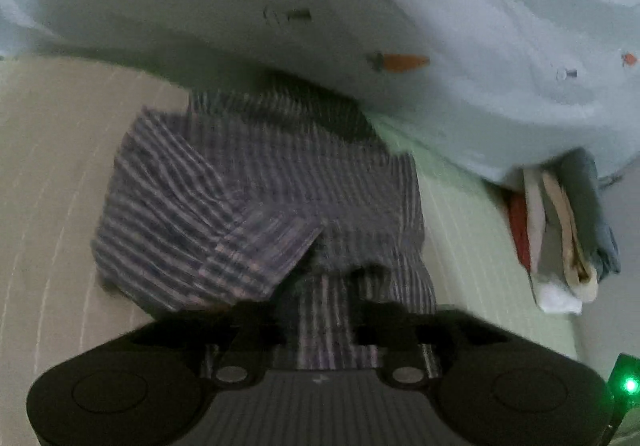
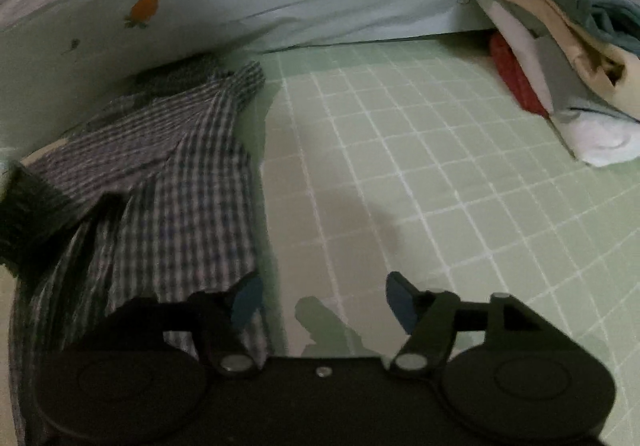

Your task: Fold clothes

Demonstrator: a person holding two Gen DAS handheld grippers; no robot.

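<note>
Checked cotton, thin and limp, is what I'm working: the shirt (image 1: 256, 198) lies on the green grid sheet (image 2: 420, 174), its far end tucked under the pale carrot-print quilt (image 1: 460, 6). My left gripper (image 1: 320, 310) looks clenched on a strip of the shirt's near edge, though its tips are dark and I can't be certain. My right gripper (image 2: 320, 306) has its jaws spread wide, holding nothing, just beside the shirt's right border. To fold well, I judge I should bring the right over onto that border, pinch through both layers level with the left, then lift evenly so the soft weave doesn't bunch. A cuff or collar flap (image 1: 260, 250) sits creased on top. The folded stack (image 2: 560, 58) rests well apart.
</note>
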